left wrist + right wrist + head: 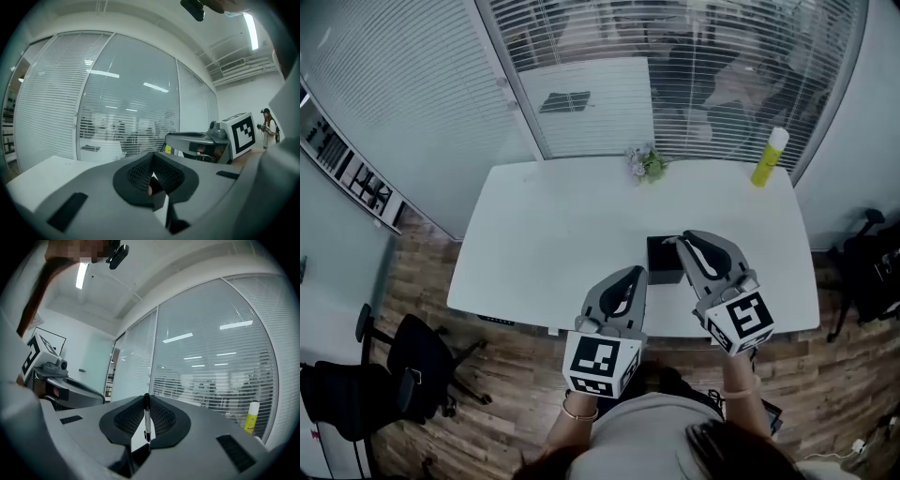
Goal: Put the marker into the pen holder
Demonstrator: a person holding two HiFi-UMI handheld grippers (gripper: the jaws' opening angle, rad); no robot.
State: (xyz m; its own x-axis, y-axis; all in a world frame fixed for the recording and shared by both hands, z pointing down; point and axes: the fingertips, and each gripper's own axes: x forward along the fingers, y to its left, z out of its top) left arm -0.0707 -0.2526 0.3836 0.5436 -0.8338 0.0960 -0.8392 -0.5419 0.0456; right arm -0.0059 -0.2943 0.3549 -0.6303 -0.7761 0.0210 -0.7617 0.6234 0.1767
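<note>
Left gripper [631,274]: jaws pressed together with nothing between them, above the table's [544,234] near edge, just left of the holder.
Flowers [645,163]: small bunch at the far edge.
Holder [661,262]: black, square, on the table near its front.
Right gripper [682,240]: jaws clamped on the marker, tips at the holder's right rim.
Marker [146,420]: thin, upright between the right pads.
Bottle [769,157]: yellow, far right corner.

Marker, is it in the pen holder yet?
Not yet. Picked up: the marker is pinched in the right tool. Now that tool hovers by the black pen holder. Left: lower the marker in and let go.
</note>
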